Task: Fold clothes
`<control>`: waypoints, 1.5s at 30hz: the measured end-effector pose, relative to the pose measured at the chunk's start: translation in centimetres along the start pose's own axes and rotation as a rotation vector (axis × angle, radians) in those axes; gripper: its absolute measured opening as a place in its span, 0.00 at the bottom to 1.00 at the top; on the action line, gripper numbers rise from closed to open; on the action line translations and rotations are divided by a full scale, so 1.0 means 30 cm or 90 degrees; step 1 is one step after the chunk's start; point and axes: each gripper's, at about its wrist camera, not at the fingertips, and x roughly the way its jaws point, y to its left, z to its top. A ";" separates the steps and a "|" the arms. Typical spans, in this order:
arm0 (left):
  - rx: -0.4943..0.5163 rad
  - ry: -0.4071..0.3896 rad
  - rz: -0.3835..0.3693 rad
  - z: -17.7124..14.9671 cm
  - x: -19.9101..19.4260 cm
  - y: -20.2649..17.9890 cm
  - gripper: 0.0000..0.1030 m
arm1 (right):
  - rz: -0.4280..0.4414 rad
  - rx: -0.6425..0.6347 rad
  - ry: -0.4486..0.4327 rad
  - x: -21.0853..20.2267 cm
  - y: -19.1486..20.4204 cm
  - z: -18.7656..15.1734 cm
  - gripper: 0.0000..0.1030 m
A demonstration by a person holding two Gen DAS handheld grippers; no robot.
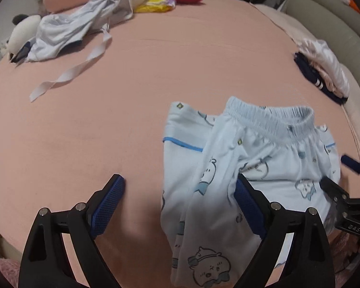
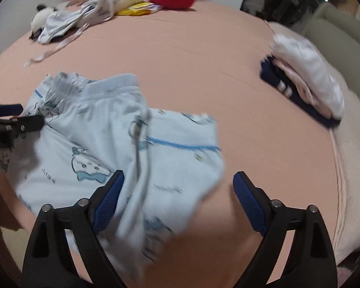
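pants lie on bed, partly folded, waistband far, legs running near; long axis far-to-near. left gripper fingers wide, holding nothing; its right finger over pants' left part, left finger over bare bed. right gripper fingers wide too, empty, over pants' right edge. both equally near, one per side. folded stack far right, loose garment far left.

left wrist: low, forward | right wrist: likewise | shared: bed
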 end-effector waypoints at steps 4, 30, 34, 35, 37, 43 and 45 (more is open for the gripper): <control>0.021 -0.006 -0.028 -0.020 -0.011 -0.040 0.90 | 0.023 0.004 -0.040 -0.051 0.031 0.016 0.88; -0.052 0.024 0.019 -0.087 0.003 0.069 1.00 | -0.075 0.034 0.007 -0.118 -0.061 -0.102 0.88; -0.020 -0.008 -0.008 -0.102 -0.028 0.004 1.00 | -0.036 0.027 -0.034 -0.143 -0.020 -0.079 0.88; -0.006 -0.009 -0.013 -0.106 -0.028 -0.015 1.00 | -0.035 0.009 -0.032 -0.130 0.011 -0.075 0.88; 0.017 0.010 0.026 -0.105 0.003 -0.022 1.00 | -0.060 -0.028 -0.011 -0.080 0.057 -0.068 0.87; -0.101 -0.004 0.031 -0.073 -0.031 0.115 1.00 | -0.074 0.011 -0.016 -0.120 -0.021 -0.071 0.87; -0.098 -0.013 0.032 -0.057 -0.041 0.112 1.00 | -0.079 -0.010 -0.060 -0.166 -0.015 -0.061 0.88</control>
